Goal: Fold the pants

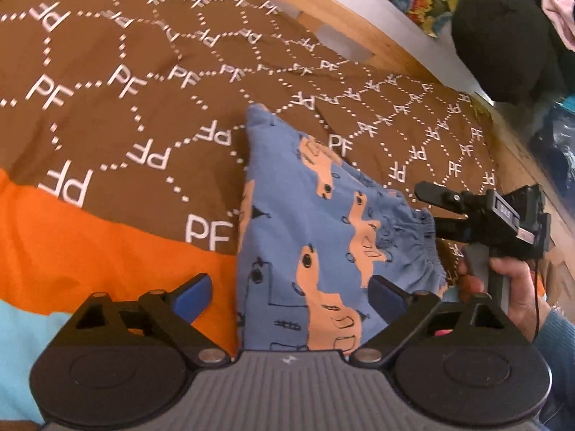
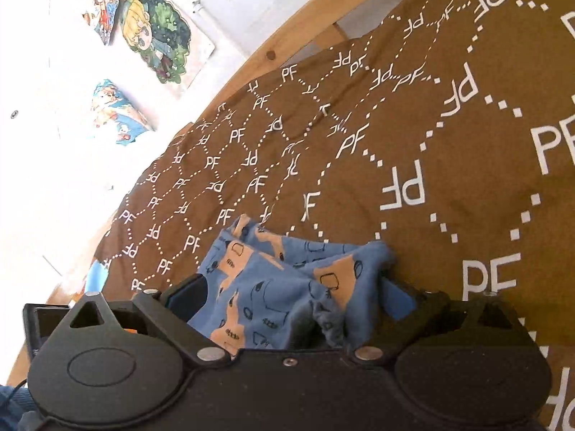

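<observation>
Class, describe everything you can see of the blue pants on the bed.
The pants are soft blue knit printed with orange cars outlined in black, with a gathered elastic waistband. They lie folded on the brown bedspread, one edge reaching its orange stripe. The left gripper hangs open over their near end. The right gripper is open around bunched cloth at the waistband.

White "PF" letters repeat across the brown bedspread (image 1: pixel 107 136) (image 2: pixel 449 125)

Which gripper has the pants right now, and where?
Neither visibly clamps. Both the left gripper and right gripper stand open around the pants; right at the waistband.
</observation>
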Demonstrator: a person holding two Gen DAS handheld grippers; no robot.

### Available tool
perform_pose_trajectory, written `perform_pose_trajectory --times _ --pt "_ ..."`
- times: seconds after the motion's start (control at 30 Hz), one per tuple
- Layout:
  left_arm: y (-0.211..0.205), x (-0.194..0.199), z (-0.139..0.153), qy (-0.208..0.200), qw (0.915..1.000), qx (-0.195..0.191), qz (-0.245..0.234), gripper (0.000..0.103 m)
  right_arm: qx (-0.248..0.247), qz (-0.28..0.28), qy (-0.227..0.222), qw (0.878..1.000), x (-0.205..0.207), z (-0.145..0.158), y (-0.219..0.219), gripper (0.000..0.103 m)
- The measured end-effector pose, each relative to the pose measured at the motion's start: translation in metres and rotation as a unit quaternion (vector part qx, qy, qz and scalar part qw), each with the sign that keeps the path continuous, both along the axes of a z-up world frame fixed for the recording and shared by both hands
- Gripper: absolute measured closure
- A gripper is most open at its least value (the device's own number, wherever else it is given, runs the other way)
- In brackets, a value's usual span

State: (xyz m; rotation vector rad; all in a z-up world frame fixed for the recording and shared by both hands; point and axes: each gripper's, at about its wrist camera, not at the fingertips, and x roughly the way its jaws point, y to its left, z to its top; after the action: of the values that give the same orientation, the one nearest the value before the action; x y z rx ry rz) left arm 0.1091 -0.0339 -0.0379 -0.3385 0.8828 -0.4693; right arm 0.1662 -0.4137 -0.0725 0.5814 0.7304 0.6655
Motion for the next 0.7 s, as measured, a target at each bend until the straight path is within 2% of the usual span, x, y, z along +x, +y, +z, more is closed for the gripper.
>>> perform_pose_trajectory --times 0.03,0.2,0.4,0.47,0.7 --pt "0.0 0.001 0.0 0.004 1.0 0.007 0.004 0.017 -0.003 -0.005 0.003 1.0 -0.001 -0.001 -0.001 0.015" --pt "-0.004 0.002 0.003 0.016 0.9994 0.029 0.013 0.031 -0.022 -0.05 0.028 0.998 -0.001 -0.007 -0.006 0.055" --pt "-0.003 0.0 0.0 0.05 0.9987 -0.003 0.013 0.042 -0.035 -0.059 0.032 0.997 -0.003 -0.009 -0.005 0.056" --pt "-0.001 0.0 0.0 0.054 0.9982 -0.002 0.024 0.05 -0.042 -0.064 0.028 0.997 -0.005 -0.01 -0.002 0.058" --pt "-0.002 0.0 0.003 0.068 0.9967 0.011 0.043 0.063 -0.09 -0.085 -0.003 0.992 -0.016 -0.005 0.013 0.077"
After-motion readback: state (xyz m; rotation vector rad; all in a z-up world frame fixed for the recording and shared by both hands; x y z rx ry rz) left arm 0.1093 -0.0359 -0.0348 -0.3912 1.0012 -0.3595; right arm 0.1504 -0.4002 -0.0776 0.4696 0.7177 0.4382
